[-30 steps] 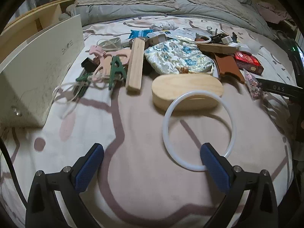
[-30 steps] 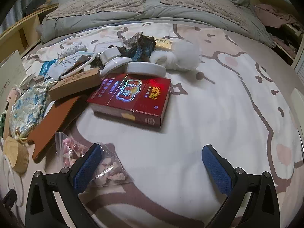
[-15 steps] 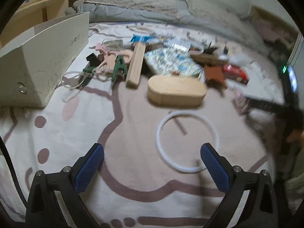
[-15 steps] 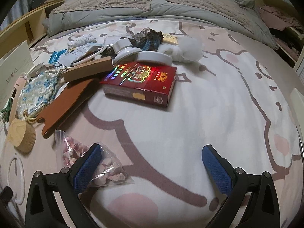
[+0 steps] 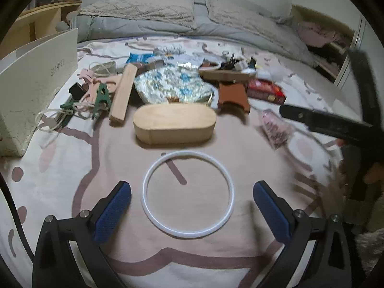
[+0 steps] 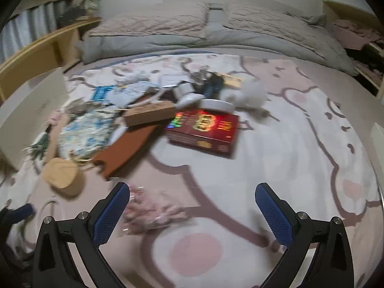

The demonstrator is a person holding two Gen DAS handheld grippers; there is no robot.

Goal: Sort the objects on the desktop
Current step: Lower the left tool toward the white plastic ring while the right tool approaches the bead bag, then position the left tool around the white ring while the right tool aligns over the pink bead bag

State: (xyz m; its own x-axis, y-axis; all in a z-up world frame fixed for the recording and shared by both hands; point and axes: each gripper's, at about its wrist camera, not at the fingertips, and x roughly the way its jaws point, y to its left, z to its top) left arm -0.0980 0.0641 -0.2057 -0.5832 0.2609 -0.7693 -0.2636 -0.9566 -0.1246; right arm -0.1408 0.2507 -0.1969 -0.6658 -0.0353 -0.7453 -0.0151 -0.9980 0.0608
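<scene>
My left gripper [image 5: 192,208] is open and empty, with a white ring [image 5: 223,177] lying flat on the bedspread between its fingers. Beyond the ring lie an oval wooden box [image 5: 174,123], a wooden block [image 5: 122,96], a floral pouch [image 5: 172,87], a brown leather piece [image 5: 234,93], green clips [image 5: 100,99] and a red box [image 5: 266,91]. My right gripper [image 6: 192,213] is open and empty above the bedspread. A clear bag of pink bits [image 6: 153,212] lies by its left finger. The red box [image 6: 204,129] lies further ahead.
A white cardboard box [image 5: 31,91] stands at the left. Grey pillows and a duvet [image 5: 168,21] lie across the back. A wooden shelf [image 6: 43,50] runs along the left wall. The right gripper's black body [image 5: 336,124] shows at the right of the left wrist view.
Both grippers have pulled back and risen, so the objects look smaller. The white ring now sits centred between the left fingers. The bag now lies closer to the right gripper's left finger.
</scene>
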